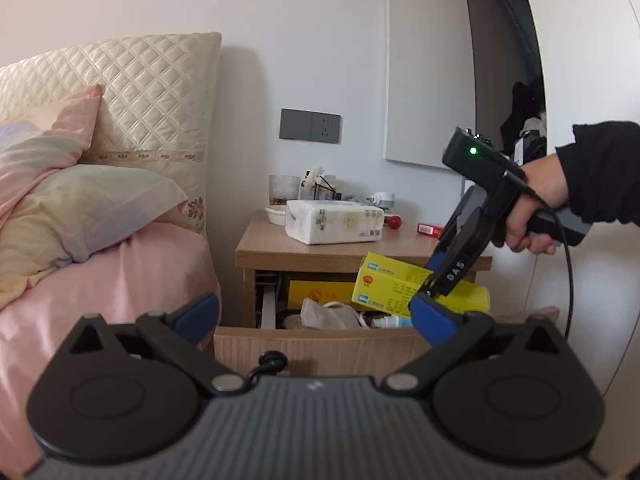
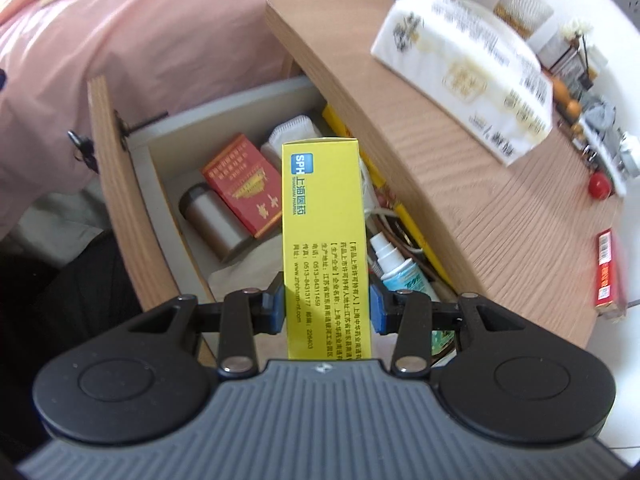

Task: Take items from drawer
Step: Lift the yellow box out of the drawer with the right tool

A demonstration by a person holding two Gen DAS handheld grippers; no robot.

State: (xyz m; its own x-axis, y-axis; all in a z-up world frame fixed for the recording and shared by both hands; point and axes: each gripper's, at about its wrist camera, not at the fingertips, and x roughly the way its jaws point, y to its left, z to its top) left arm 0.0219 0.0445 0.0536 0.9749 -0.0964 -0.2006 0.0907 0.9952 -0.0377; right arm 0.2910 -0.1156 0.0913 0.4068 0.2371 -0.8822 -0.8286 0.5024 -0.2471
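My right gripper [image 2: 327, 308] is shut on a yellow medicine box [image 2: 322, 216], holding it lifted over the open wooden drawer [image 2: 120, 208]. From the left wrist view the same yellow box [image 1: 390, 284] hangs tilted just under the nightstand top, clamped by the right gripper [image 1: 434, 284]. Inside the drawer lie a red box [image 2: 242, 186], a silver can [image 2: 212, 220], a white spray bottle [image 2: 400, 266] and a white pouch [image 2: 290, 130]. My left gripper [image 1: 316, 320] stands open in front of the drawer front [image 1: 320, 350], holding nothing.
The nightstand top [image 2: 500, 208] carries a white tissue pack [image 2: 468, 68], a red ball [image 2: 599, 186], a red packet [image 2: 606, 268] and small clutter at the back. A pink bed [image 1: 100, 280] with pillows lies left. A hand and dark sleeve [image 1: 600, 176] reach in from the right.
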